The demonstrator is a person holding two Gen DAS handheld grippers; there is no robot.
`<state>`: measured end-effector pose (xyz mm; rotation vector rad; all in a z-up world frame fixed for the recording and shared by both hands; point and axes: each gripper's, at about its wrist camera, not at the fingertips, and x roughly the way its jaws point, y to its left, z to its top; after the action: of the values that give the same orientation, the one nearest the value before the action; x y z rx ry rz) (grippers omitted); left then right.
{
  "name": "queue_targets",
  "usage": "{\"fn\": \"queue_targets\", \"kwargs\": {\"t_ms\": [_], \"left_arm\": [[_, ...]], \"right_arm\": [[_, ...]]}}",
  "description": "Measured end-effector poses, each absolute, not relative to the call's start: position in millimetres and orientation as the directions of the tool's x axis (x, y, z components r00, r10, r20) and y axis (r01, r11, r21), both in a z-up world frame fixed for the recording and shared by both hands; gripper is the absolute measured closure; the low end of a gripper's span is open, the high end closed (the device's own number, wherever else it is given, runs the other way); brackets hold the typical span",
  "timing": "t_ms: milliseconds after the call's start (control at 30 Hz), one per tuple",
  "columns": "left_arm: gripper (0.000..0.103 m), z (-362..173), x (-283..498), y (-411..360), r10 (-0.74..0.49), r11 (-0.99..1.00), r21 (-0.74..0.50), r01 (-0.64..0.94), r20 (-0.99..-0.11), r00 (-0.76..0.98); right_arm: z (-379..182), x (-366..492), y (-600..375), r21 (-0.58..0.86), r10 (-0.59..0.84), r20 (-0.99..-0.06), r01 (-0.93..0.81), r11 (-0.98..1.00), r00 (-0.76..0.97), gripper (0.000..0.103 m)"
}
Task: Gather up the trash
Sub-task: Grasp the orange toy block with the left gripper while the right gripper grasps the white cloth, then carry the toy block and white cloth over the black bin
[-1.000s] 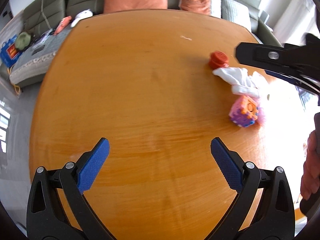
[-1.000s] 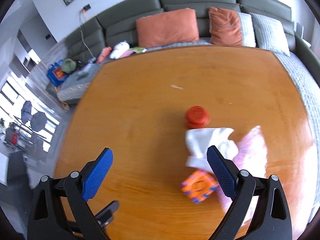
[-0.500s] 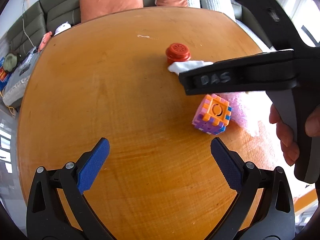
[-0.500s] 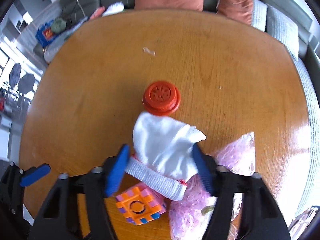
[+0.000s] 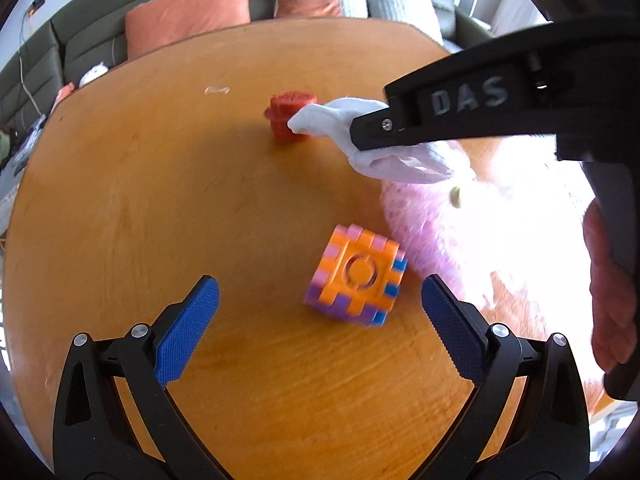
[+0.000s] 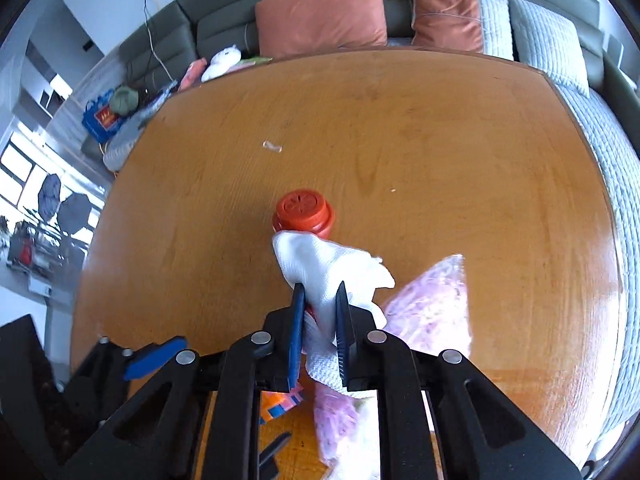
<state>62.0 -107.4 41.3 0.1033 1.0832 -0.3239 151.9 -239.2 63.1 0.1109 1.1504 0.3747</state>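
Note:
My right gripper is shut on a white cloth with a ribbed hem; the cloth hangs from the pads, just above the table, and its front end reaches a red cap. In the left wrist view the same white cloth is clamped at the right gripper's tip, beside the red cap. A pink plastic bag lies under and right of the cloth. My left gripper is open, low over the table, and an orange and purple toy cube sits just ahead, between its fingers.
The round wooden table carries a small clear scrap beyond the cap. A grey sofa with orange cushions curves behind the table. A hand grips the right tool's handle. The pink bag extends right of the pads.
The right gripper came down over the white cloth and shut on it. The left gripper moved right, towards the toy cube, which now sits between its open fingers.

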Motion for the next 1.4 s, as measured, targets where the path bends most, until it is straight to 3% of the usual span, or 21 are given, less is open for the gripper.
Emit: {"fn": "queue_targets", "kwargs": {"t_ms": [100, 167, 233, 900, 1400], "left_arm": [[0.035, 35.9, 66.5, -112.9, -0.214, 0.943, -0.073, 0.325, -0.881, 0.422], [0.059, 28.2, 70.0, -116.6, -0.204, 0.943, -0.072, 0.324, -0.895, 0.396], [0.063, 22.3, 70.3, -116.1, -0.185, 0.945, -0.054, 0.321, -0.901, 0.393], [0.063, 64.5, 34.3, -37.2, -0.235, 0.964, -0.139, 0.229, -0.848, 0.474], [0.063, 82.8, 1.3, 120.1, -0.188, 0.982, -0.168, 0.086, -0.826, 0.531]], "right_arm": [[68.7, 153.6, -249.0, 0.289, 0.353, -0.862, -0.220, 0.932, 0.364, 0.088], [72.3, 156.1, -250.0, 0.297, 0.358, -0.859, -0.214, 0.931, 0.367, 0.087], [76.5, 155.7, -250.1, 0.304, 0.364, -0.854, -0.211, 0.929, 0.372, 0.087], [115.6, 122.9, -185.4, 0.316, 0.414, -0.812, -0.285, 0.905, 0.412, 0.088], [131.6, 89.1, -26.9, 0.315, 0.468, -0.810, -0.411, 0.855, 0.353, 0.088]]}}
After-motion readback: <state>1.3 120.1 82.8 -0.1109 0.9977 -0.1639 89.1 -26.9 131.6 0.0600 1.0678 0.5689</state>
